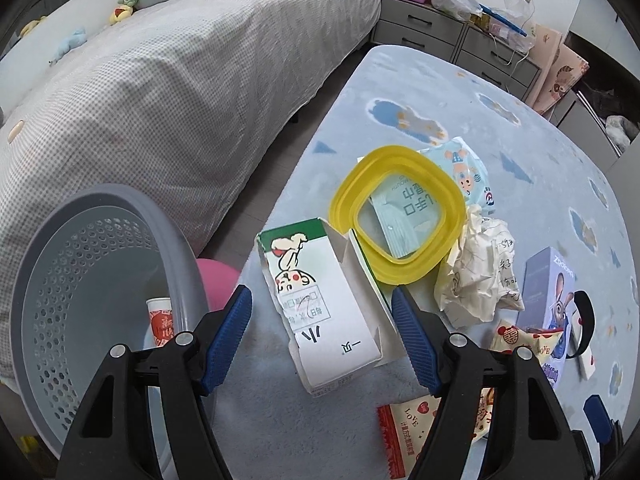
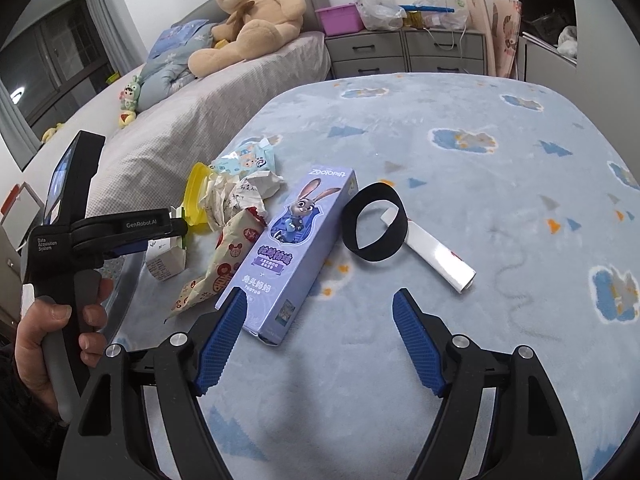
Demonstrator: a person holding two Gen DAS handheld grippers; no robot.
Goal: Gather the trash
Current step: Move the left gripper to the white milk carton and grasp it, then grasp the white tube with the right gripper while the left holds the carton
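Trash lies on a blue cartoon blanket (image 1: 460, 92). My left gripper (image 1: 322, 300) is open, its fingers either side of a torn white and green carton (image 1: 320, 304), apart from it. Behind the carton lies a yellow lid (image 1: 400, 216), then crumpled paper (image 1: 480, 272), a blue wipes packet (image 1: 464, 168) and red snack wrappers (image 1: 412, 428). A grey perforated basket (image 1: 92, 280) stands at the left with a red and white cup (image 1: 160, 320) inside. My right gripper (image 2: 320, 308) is open and empty, over the near end of a purple rabbit box (image 2: 292, 248). The left gripper's body shows in the right wrist view (image 2: 120, 228).
A black band with a white strip (image 2: 376, 220) lies right of the purple box. A bed with a grey checked cover (image 1: 160, 92) runs along the left, with a teddy bear (image 2: 252, 16) on it. Grey drawers (image 2: 408, 52) with bags stand at the back. A pink round object (image 1: 214, 280) sits beside the basket.
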